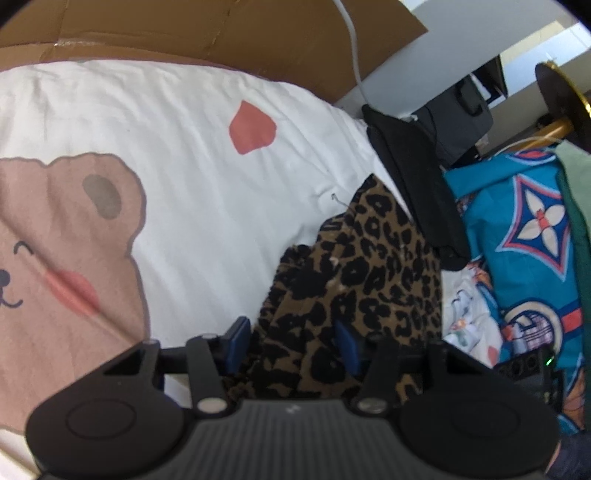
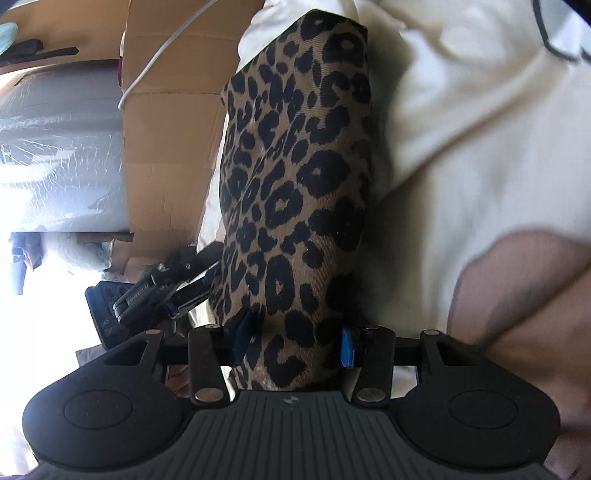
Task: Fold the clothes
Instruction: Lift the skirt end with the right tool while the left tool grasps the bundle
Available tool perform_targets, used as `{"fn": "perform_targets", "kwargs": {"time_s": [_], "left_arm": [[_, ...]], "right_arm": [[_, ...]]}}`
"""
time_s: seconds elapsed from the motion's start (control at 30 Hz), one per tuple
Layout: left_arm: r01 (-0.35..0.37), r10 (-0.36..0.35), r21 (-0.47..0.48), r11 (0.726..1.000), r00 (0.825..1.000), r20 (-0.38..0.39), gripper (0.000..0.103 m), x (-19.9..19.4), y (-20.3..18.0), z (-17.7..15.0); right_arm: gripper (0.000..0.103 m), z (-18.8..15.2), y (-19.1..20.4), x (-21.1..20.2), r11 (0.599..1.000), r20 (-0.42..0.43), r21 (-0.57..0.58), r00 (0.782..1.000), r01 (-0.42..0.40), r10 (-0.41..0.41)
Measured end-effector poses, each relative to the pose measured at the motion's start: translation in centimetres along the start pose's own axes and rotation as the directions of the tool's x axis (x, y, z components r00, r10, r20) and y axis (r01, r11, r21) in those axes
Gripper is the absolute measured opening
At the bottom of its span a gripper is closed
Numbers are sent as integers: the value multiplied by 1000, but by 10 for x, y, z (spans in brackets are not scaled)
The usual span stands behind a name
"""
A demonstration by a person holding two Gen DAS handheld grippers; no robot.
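Note:
A leopard-print garment (image 1: 369, 266) lies bunched on a white bedsheet with a bear print (image 1: 184, 184), near its right edge. My left gripper (image 1: 293, 345) reaches onto the garment's near end. Its blue pads (image 1: 238, 343) press on a thick fold that fills the gap between them. In the right wrist view the same garment (image 2: 295, 166) stretches away as a long folded strip. My right gripper (image 2: 293, 343) is shut on its near end, the cloth pinched between both pads. The left tool's black frame (image 2: 147, 295) meets the strip's left edge.
Brown cardboard (image 1: 221, 33) stands behind the bed, with a white cable (image 1: 351, 48) hanging over it. A black cloth (image 1: 417, 177) and a blue patterned fabric (image 1: 517, 240) lie to the right of the garment. White sheet (image 2: 461, 147) fills the right side of the right wrist view.

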State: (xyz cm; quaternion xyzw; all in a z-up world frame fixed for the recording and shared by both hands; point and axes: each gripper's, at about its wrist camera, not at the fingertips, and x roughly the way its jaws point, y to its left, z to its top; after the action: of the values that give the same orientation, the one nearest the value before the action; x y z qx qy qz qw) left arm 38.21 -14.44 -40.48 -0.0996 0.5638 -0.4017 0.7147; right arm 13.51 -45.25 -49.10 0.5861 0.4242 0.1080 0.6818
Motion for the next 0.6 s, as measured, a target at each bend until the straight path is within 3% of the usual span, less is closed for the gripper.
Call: {"fn": "perform_targets", "kwargs": {"time_s": [0.23,0.3,0.33,0.37,0.6], "left_arm": [[67,-67,-45,997,998,5,62,0,6,-6],[55,-55,-18,998,998,-2,62,3,4,-7],[46,-46,4,999,999,-7,61,4,3,-7],[40,-40,20,999,999,-10,61,5,2,-7],[46,-45,33,998,999,-30,37,7,4,-10]], "right_arm": [[48,-20,-9,4,999,-17,42,1000,-15,16],[30,-24,-9,5,999,-12,35,1000,-16,16],[12,-24,-10,5,999,-8,33,1000,-12,12],[11,-23,-10,4,1000,-6,26,1000,-1,1],[8,-12,0,-11,998,-38,-38,998,43,-44]]}}
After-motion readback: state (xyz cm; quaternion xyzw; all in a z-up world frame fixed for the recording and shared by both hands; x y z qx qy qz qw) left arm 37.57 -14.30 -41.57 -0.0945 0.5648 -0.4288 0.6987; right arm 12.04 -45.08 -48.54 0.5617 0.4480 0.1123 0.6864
